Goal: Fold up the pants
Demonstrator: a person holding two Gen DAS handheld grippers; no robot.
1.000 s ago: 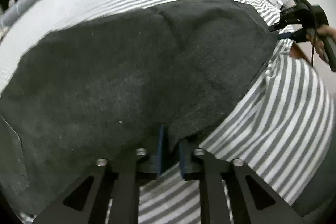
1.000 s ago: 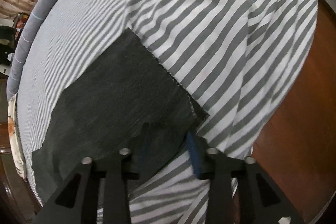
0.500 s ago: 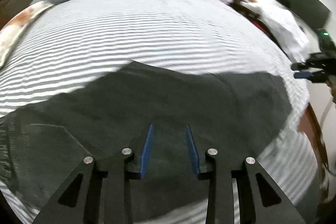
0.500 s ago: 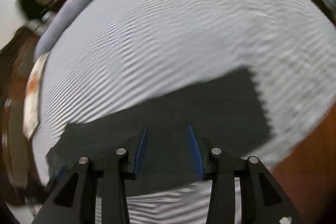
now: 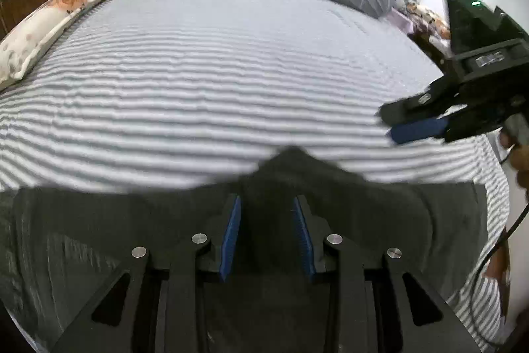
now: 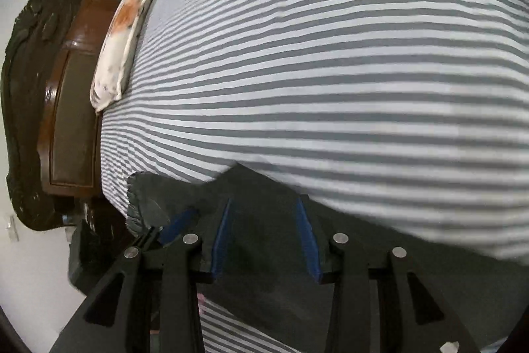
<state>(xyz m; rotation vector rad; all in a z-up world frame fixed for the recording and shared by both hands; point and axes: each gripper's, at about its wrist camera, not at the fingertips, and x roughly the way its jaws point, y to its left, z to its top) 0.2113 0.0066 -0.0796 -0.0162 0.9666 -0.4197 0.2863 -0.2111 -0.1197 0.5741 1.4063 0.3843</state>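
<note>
pants (image 5: pixel 99 237) edges blurred, cropped

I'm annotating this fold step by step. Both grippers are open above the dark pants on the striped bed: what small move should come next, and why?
Probably lower the left gripper and right gripper onto the pants and close. Both are open with cloth lying loose between the fingers, and the fabric still spreads wide across the striped sheet, so another fold looks due.
</note>
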